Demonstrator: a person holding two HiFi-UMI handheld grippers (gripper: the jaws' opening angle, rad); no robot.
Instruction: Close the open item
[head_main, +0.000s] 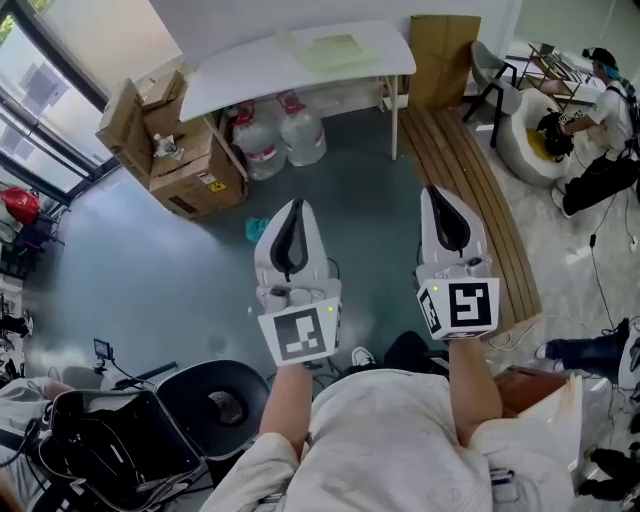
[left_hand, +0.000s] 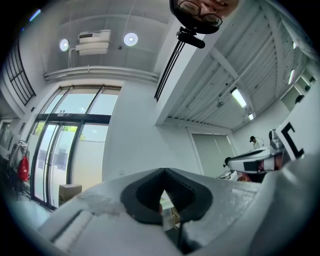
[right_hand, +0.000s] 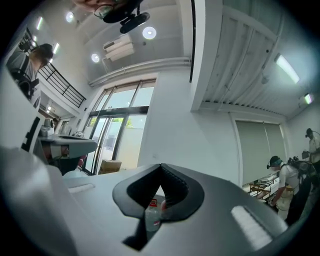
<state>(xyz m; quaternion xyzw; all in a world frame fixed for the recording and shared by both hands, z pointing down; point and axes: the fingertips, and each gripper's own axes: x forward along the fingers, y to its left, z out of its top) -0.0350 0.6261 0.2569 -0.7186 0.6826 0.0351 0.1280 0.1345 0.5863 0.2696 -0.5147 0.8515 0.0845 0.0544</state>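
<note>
The cardboard box (head_main: 172, 150) — judged to be the open item, its flaps splayed up and outward — stood by the left end of the white table (head_main: 250, 65), well ahead of the person and off to the left of both tools. The left gripper (head_main: 296, 208) was the nearer of the two, with the right gripper (head_main: 433, 192) farther across; both pointed straight forward, not toward the box. Each had its jaws pressed together at the tips with nothing clamped — only distant room showed through the gap behind them. Reaching the flaps would probably call for a leftward turn and a step forward, left tool leading.
</note>
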